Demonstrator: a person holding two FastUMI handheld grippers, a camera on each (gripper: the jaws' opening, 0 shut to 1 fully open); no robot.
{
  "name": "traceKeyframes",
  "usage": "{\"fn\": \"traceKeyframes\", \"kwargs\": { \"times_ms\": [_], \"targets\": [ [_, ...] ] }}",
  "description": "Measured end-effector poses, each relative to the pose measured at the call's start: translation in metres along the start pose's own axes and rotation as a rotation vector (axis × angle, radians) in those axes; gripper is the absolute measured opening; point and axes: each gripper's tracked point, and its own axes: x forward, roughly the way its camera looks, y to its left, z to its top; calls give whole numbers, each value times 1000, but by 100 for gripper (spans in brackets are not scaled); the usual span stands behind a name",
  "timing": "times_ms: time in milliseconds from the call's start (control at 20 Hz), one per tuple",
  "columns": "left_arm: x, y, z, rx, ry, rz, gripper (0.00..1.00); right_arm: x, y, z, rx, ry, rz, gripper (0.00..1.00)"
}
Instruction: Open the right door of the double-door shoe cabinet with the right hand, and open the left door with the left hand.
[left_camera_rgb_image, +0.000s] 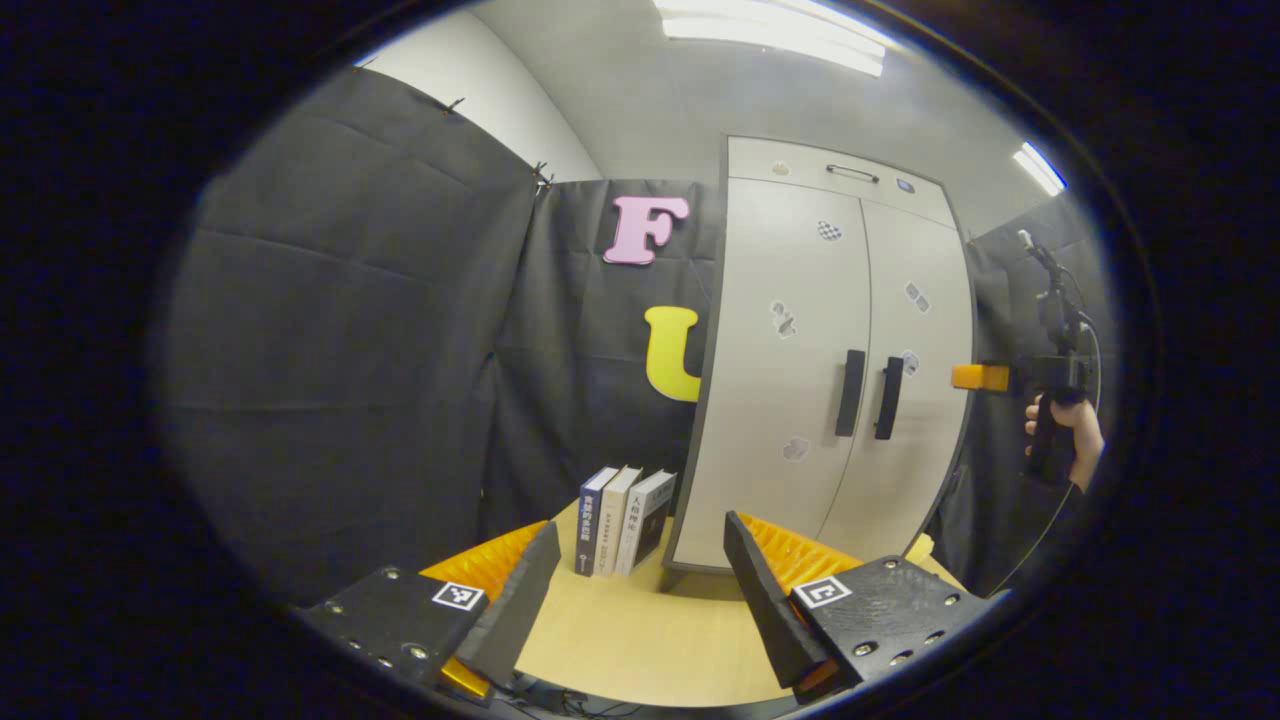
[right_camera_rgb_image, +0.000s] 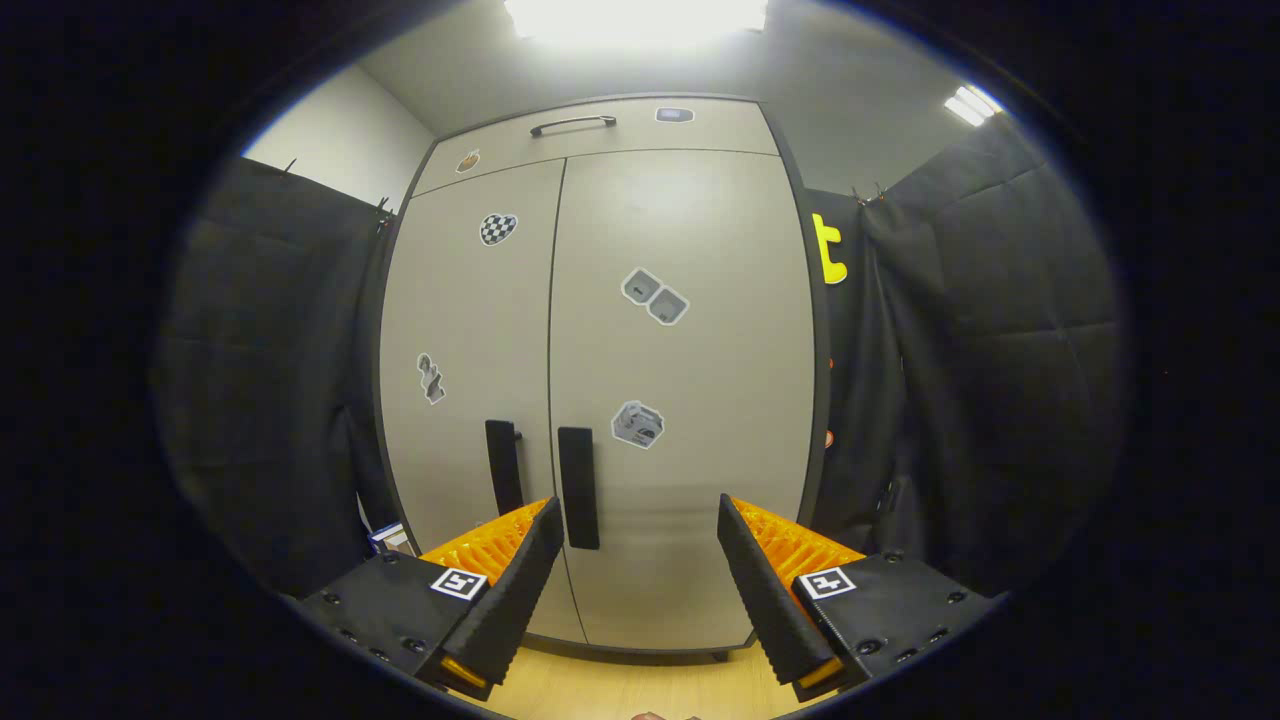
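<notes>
The pale grey shoe cabinet (left_camera_rgb_image: 800, 330) stands on the wooden table, both doors closed. Its left door (right_camera_rgb_image: 465, 400) and right door (right_camera_rgb_image: 690, 350) each carry a black vertical handle: left handle (right_camera_rgb_image: 503, 467), right handle (right_camera_rgb_image: 578, 487). My right gripper (right_camera_rgb_image: 635, 520) is open, close in front of the right door, its left finger just beside the right handle. In the left gripper view that gripper (left_camera_rgb_image: 985, 377) shows at the cabinet's right side, held by a hand (left_camera_rgb_image: 1070, 430). My left gripper (left_camera_rgb_image: 640, 540) is open, farther back and to the left of the cabinet.
Three books (left_camera_rgb_image: 625, 520) stand upright on the table (left_camera_rgb_image: 640, 640) beside the cabinet's left side. Black cloth walls close in left and right. A top drawer with a slim handle (right_camera_rgb_image: 572, 124) sits above the doors.
</notes>
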Motion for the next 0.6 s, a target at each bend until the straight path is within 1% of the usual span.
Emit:
{"fn": "traceKeyframes", "kwargs": {
  "times_ms": [150,250,300,350,500,600],
  "targets": [
    [-12,13,-20,-40,35,33,95,23,8,10,-26,-29,-3,97],
    [-20,22,-30,-75,54,62,96,40,16,13,-26,-35,9,96],
    [-25,27,-29,-90,46,75,95,48,20,15,-18,-34,14,98],
    [-30,30,-28,-102,37,82,95,55,24,15,-9,-29,18,96],
    [-41,47,-34,-109,43,128,95,79,34,18,-1,-31,24,98],
    [-42,57,-40,-102,56,159,95,92,40,16,-10,-21,25,96]
  ]
}}
